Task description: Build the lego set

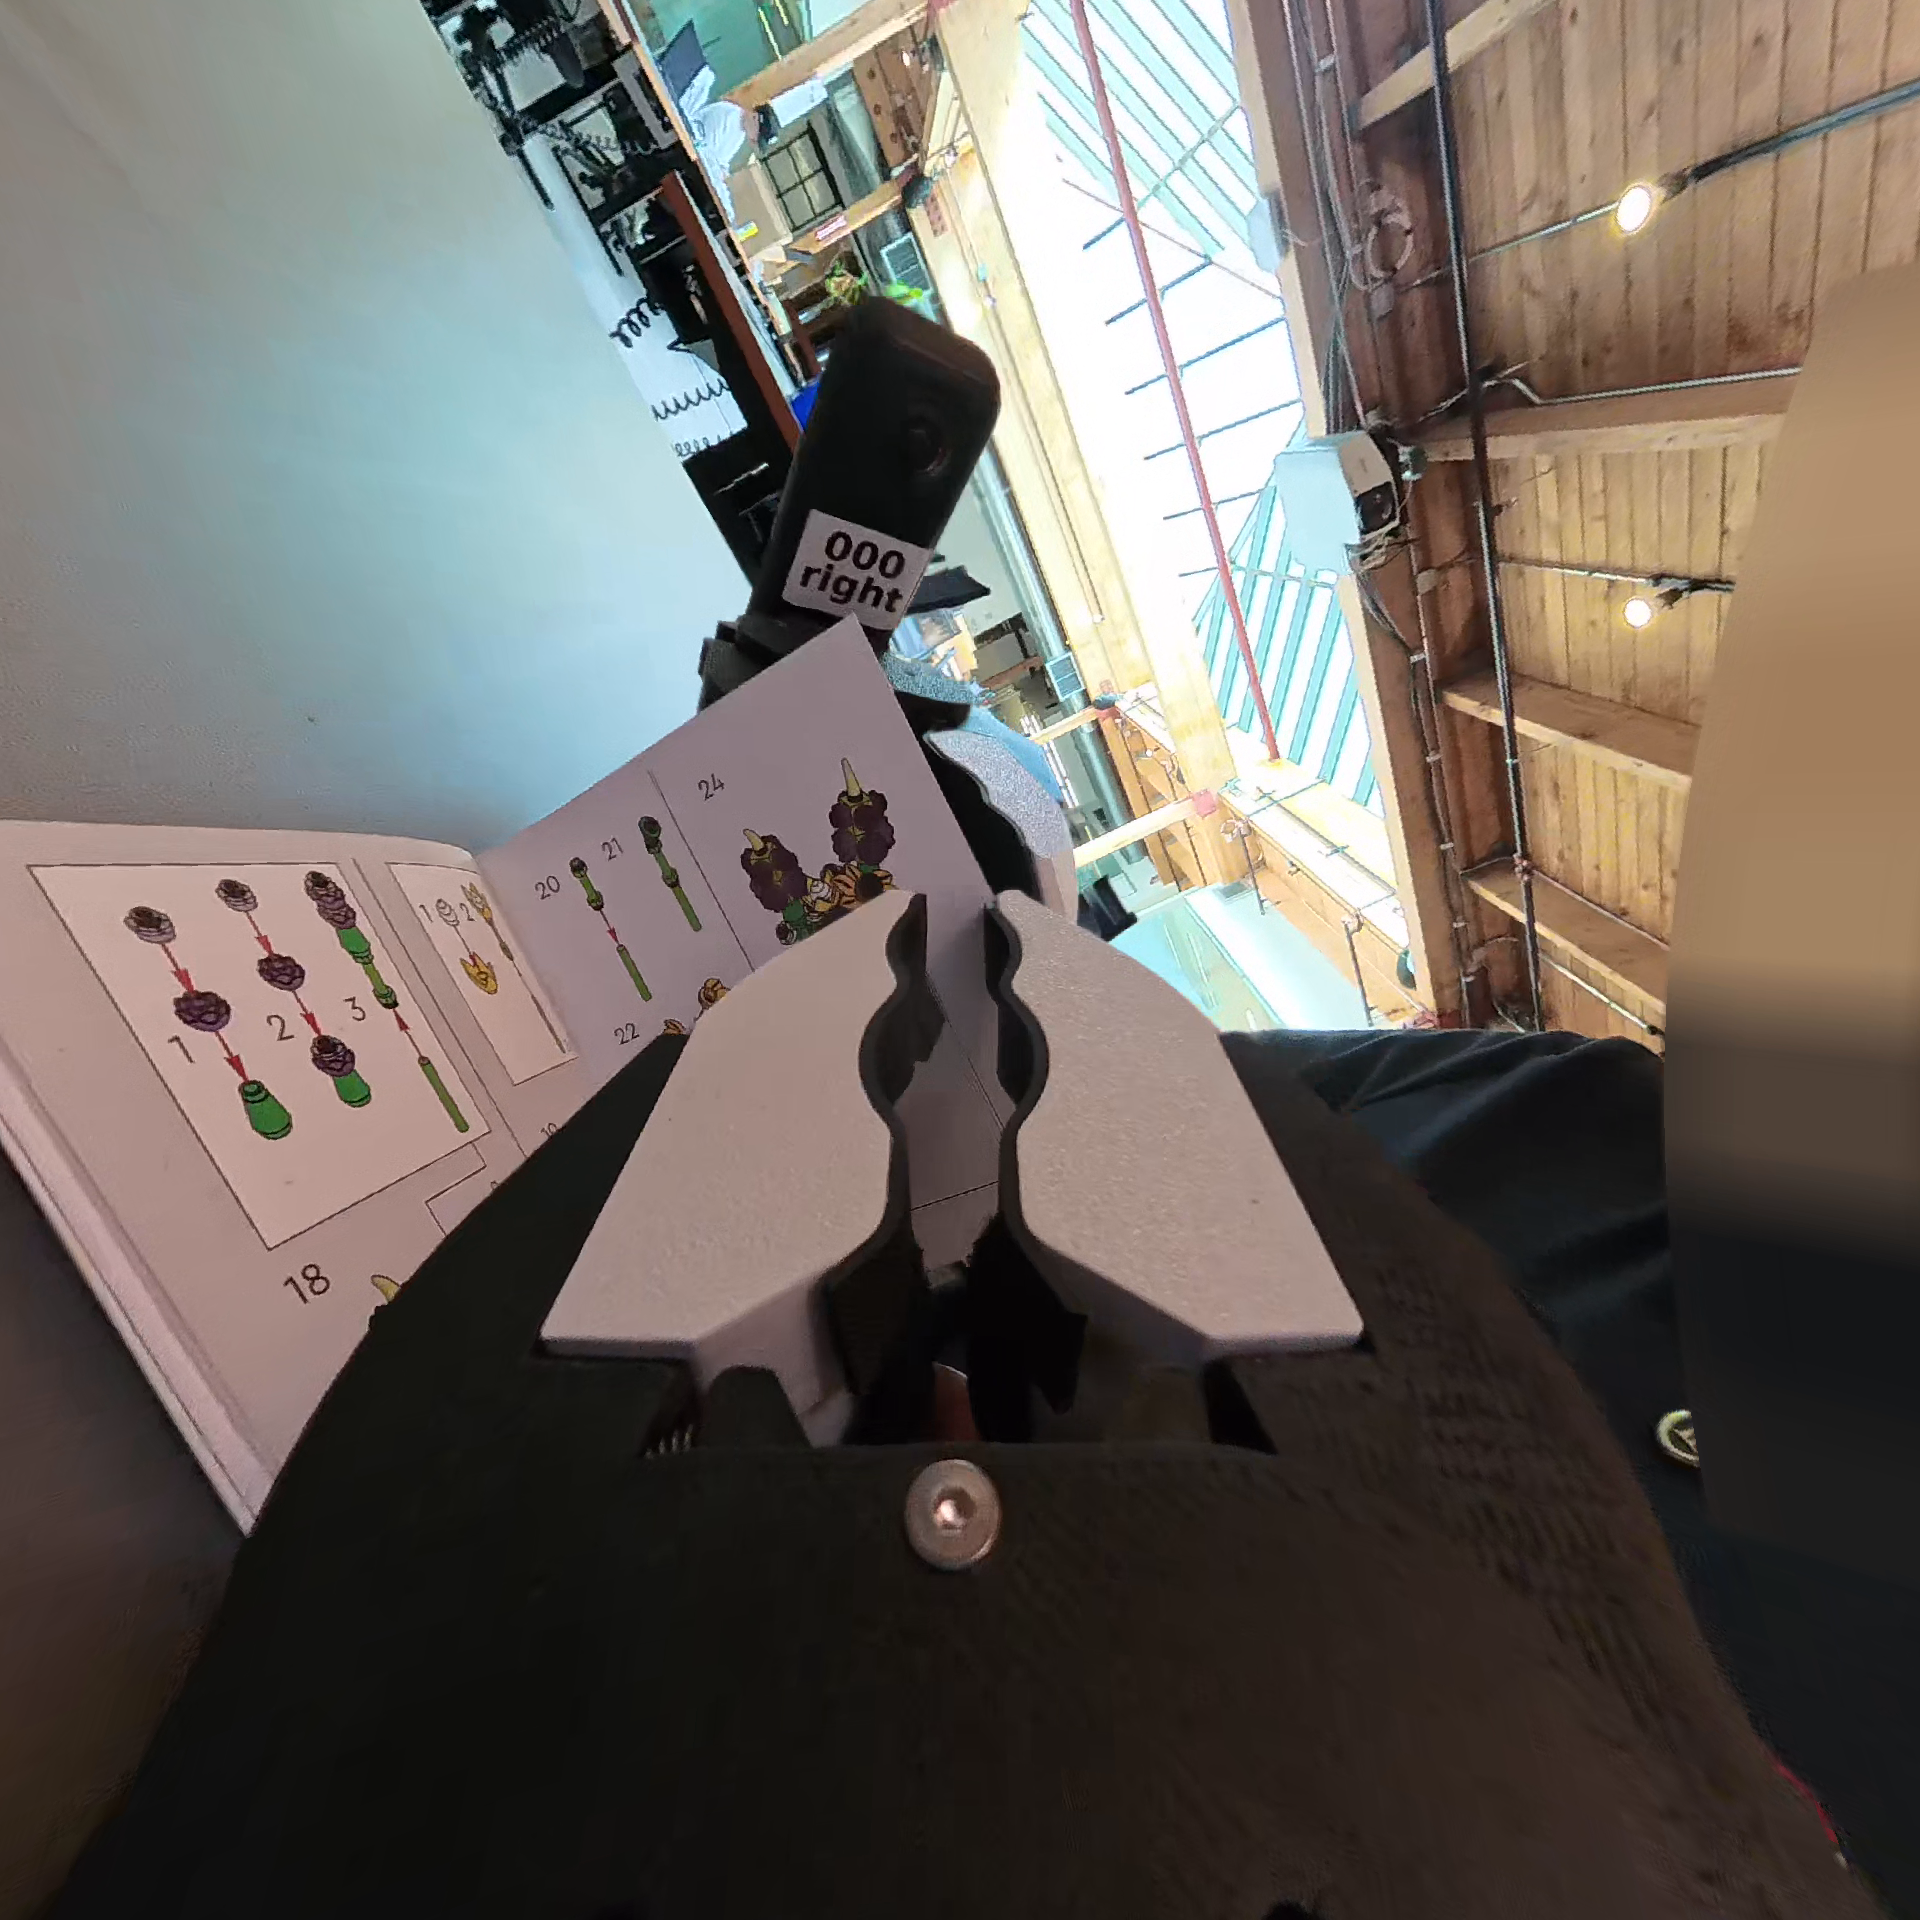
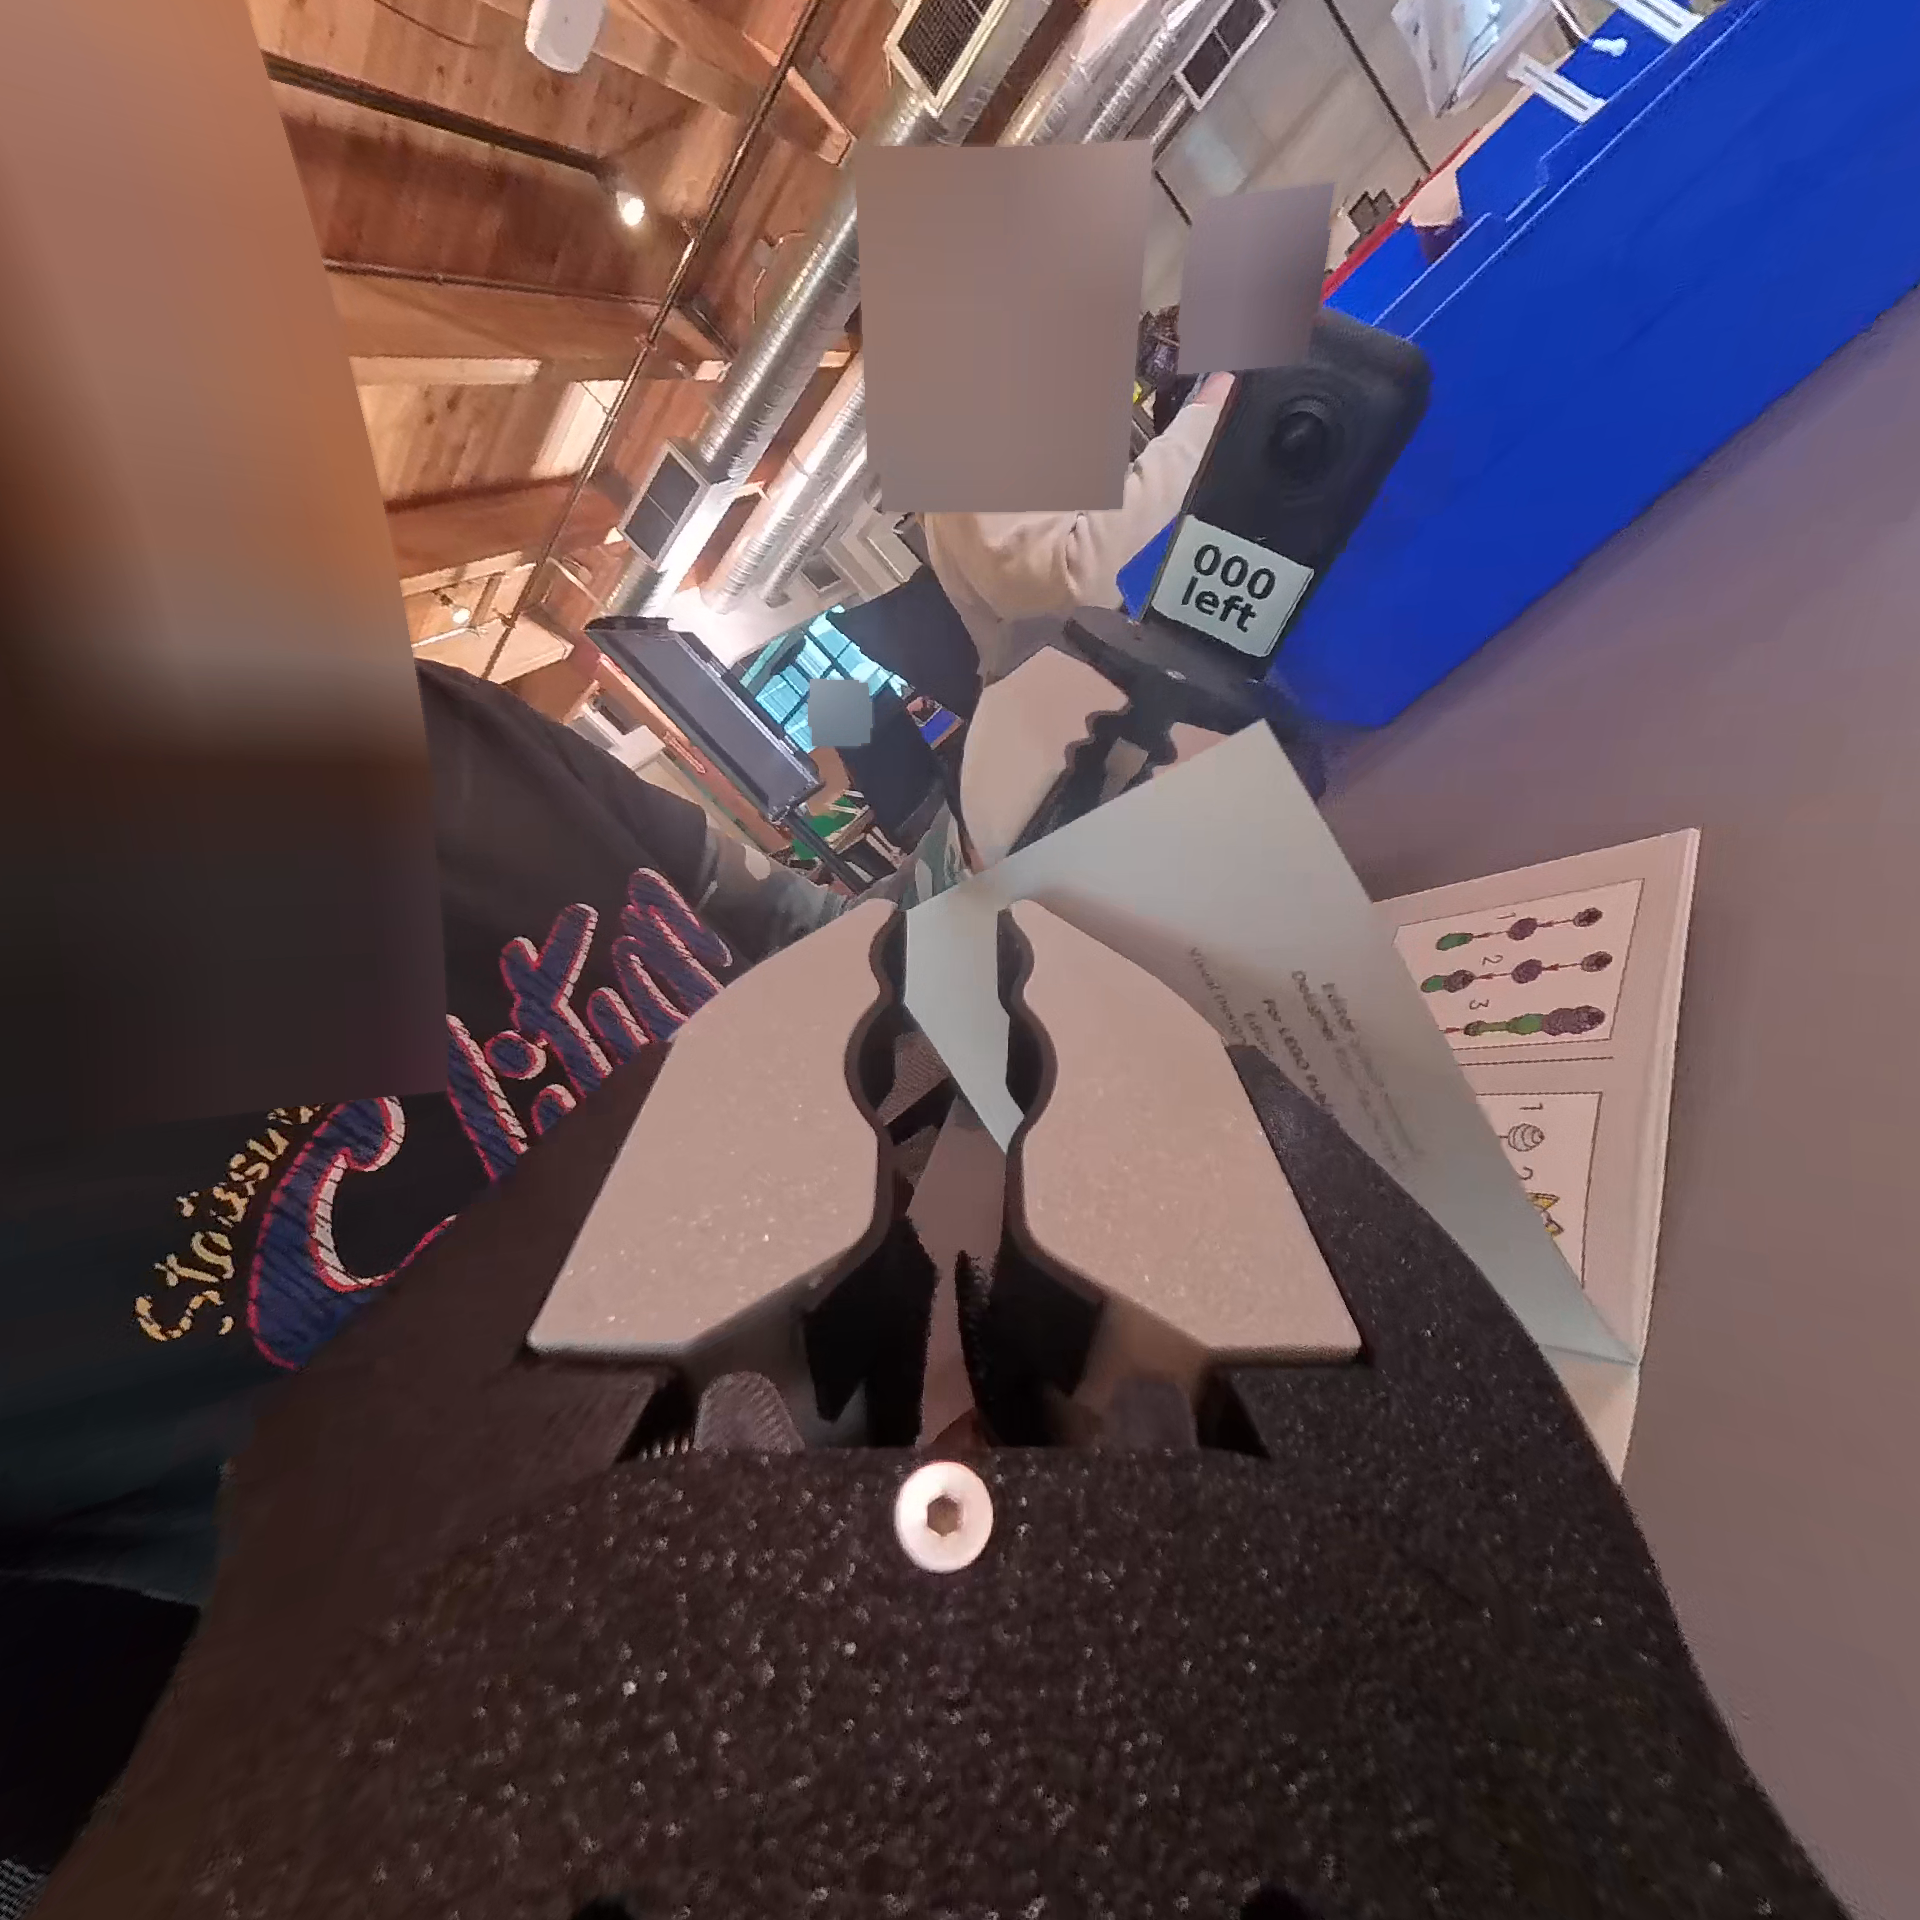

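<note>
Between the jaws of the left gripper (image 1: 954,906): a lifted page (image 1: 748,769) of the instruction booklet (image 1: 156,1049), raised off the open spread. Jaws drawn nearly together, only a thin slot left, paper filling that slot; read as clamped on the page. Just beyond the jaw tips, behind the sheet: the right gripper (image 2: 951,920), facing back.

Same condition at the right jaws: close together, pale sheet running through the gap and out past the outer jaw; judged pinched on the same page from the opposite side. Beyond and outward of those jaws: rest of the booklet lying open on the grey surface (image 2: 1818,935), with drawn steps of green stems and purple blossoms.

No bricks or built parts visible near either pair of jaws. Location of the pieces: cannot tell.

Step in hand, as judged: turning a leaf of the booklet to reach the wanted build step, not assembly itself. No evidence here of build progress.

Next move likely calls for carrying the sheet over the spine in an arc, releasing one grip to avoid opposed pull, then pressing the leaf flat. Risk: thin paper creasing or tearing under tension.
</note>
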Available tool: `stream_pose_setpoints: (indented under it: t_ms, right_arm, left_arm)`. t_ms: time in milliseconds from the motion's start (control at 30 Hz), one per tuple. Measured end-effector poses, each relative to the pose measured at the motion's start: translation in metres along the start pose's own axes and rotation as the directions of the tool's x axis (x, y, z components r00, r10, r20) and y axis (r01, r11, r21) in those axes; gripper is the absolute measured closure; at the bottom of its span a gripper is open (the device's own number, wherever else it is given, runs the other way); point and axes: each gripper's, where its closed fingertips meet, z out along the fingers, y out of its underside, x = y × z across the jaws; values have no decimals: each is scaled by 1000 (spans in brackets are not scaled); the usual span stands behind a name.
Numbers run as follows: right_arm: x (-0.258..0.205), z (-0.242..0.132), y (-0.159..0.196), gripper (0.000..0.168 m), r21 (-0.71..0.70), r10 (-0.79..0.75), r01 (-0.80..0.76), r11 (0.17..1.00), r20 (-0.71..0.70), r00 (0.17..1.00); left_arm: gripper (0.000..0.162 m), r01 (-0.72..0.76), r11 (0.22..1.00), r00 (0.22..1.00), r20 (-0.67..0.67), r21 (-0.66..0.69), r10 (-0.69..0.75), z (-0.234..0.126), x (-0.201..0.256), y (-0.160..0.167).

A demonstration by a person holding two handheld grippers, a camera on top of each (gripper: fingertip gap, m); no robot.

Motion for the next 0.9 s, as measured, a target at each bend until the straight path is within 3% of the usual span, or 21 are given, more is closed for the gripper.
stream_pose_setpoints:
  t_ms: [400, 700, 767, 900]
  right_arm:
    - [2, 0, 2, 153, -11, -5, 4, 1000, -21, 1000]
    - [3, -1, 17, 138, -177, -200, 169, 970, -176, 964]
    - [0, -3, 17, 138, -153, -152, 130, 980, -143, 978]
    - [-3, -6, 13, 138, -95, 92, -93, 991, -17, 996]
  left_arm:
    - [149, -15, 1000, 1000, -7, -5, 15, 2, 1, 3]
    - [149, -85, 995, 995, 44, -45, 87, 5, -2, 10]
    - [149, -118, 991, 991, 60, -62, 122, 7, -2, 13]
    - [149, -159, 985, 982, 91, -72, 165, 8, -3, 14]
